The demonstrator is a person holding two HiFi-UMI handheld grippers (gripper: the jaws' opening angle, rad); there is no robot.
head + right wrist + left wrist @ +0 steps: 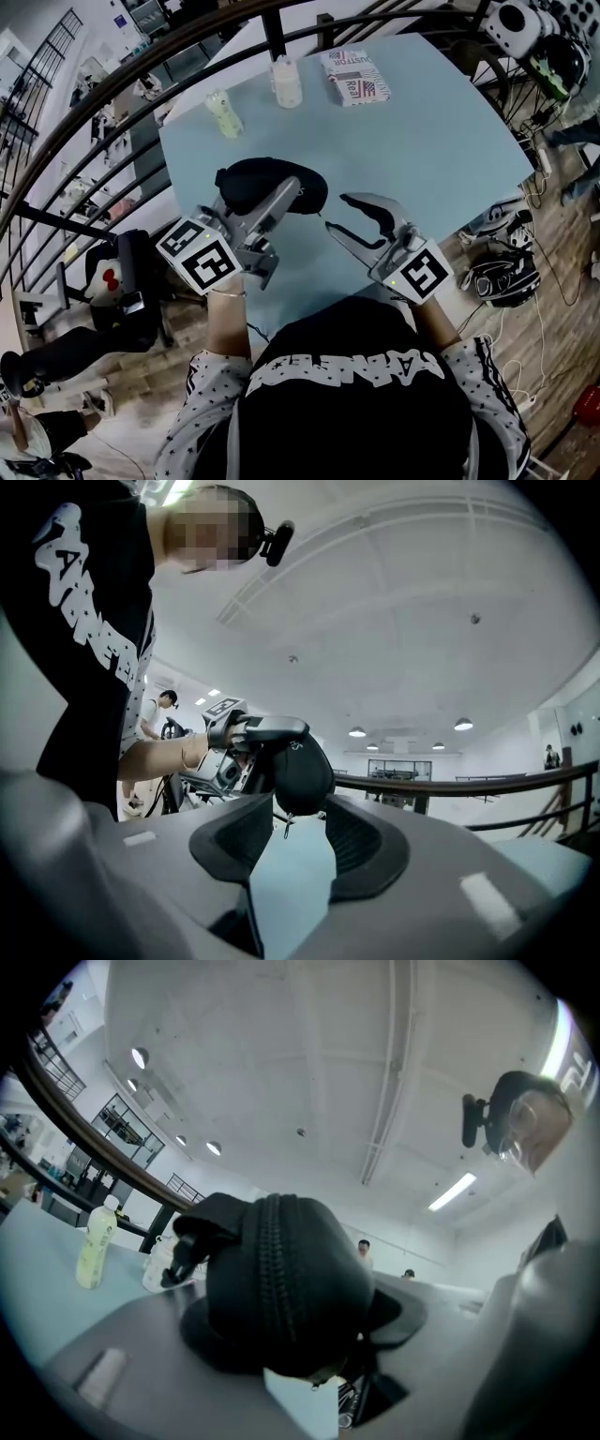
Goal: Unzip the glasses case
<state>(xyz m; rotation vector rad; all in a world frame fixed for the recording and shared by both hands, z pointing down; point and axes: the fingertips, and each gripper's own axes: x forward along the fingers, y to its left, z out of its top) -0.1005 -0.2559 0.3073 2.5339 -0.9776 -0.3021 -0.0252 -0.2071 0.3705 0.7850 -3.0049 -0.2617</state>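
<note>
Glasses case [248,183], just one, held by left gripper [291,192]; two bottles [225,114] [286,82] behind.

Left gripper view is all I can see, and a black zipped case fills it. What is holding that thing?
Observer: In the head view, the left gripper is clamped on the glasses case, with one jaw lying across its top.
Operator: And the other claw?
Observer: The right gripper points at one end of the case. Its jaws are apart, with nothing between them.
Operator: Can it see the zip tab?
Observer: Yes. In the right gripper view the zipper pull dangles under the case, just beyond that gripper's jaw tips.
</note>
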